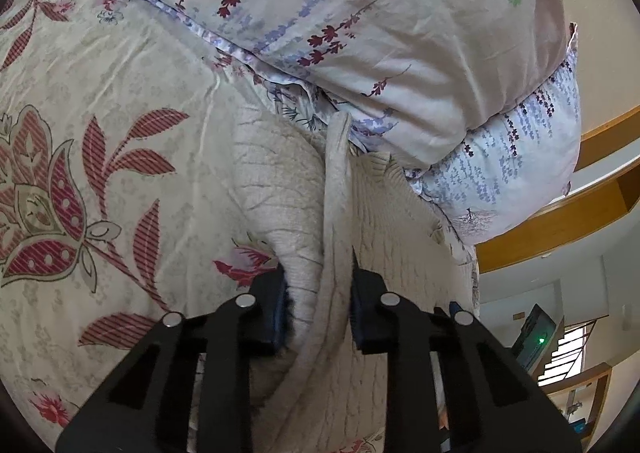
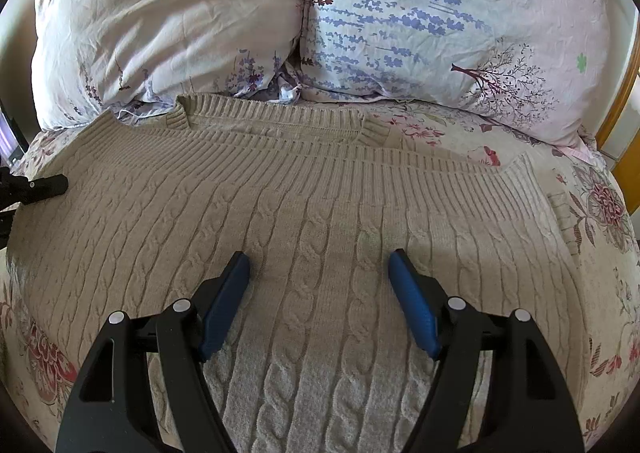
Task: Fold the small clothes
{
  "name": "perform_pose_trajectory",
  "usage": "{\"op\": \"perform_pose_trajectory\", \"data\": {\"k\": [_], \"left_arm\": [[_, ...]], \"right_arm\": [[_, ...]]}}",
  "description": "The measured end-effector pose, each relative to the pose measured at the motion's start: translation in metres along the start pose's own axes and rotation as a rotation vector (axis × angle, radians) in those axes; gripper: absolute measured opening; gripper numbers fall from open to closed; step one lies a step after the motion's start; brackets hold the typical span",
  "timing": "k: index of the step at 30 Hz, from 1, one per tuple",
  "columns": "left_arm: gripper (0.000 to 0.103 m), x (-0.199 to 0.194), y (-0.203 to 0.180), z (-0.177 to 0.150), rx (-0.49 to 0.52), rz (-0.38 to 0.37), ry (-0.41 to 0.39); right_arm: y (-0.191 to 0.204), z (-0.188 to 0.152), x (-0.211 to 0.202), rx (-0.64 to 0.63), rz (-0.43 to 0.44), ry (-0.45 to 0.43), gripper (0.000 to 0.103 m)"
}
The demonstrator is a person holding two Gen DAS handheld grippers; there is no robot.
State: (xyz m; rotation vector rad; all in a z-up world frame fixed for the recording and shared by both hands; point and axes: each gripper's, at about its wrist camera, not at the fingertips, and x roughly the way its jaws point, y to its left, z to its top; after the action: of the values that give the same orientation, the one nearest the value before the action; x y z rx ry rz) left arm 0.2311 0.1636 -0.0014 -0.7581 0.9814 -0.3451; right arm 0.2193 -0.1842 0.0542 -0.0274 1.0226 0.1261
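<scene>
We see a beige cable-knit sweater (image 2: 304, 205) spread flat on the floral bedsheet (image 1: 120, 133), its neckline just below 2 pillows (image 2: 168, 25). Our left gripper (image 1: 318, 293) pinches a raised fold of the sweater's edge between clenched jaws. Our right gripper (image 2: 318, 293) hovers over the knit, jaws spread and grasping nothing.

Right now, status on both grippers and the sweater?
Left gripper shut on sweater edge. Right gripper open above sweater, holding nothing. Pillows butt against its far edge.
</scene>
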Motion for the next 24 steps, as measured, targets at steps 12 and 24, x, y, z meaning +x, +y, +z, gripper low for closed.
{"op": "perform_pose_trajectory", "data": {"k": [12,24], "left_arm": [[0.016,-0.025,-0.075,-0.001,0.083,-0.271,-0.084],[0.016,0.033,-0.175,-0.026,0.175,-0.434,0.018]], "right_arm": [[-0.028,0.002,-0.013,0.121,0.138,-0.02,0.074],[-0.136,-0.025,-0.054,0.4,0.292,-0.123,0.076]]}}
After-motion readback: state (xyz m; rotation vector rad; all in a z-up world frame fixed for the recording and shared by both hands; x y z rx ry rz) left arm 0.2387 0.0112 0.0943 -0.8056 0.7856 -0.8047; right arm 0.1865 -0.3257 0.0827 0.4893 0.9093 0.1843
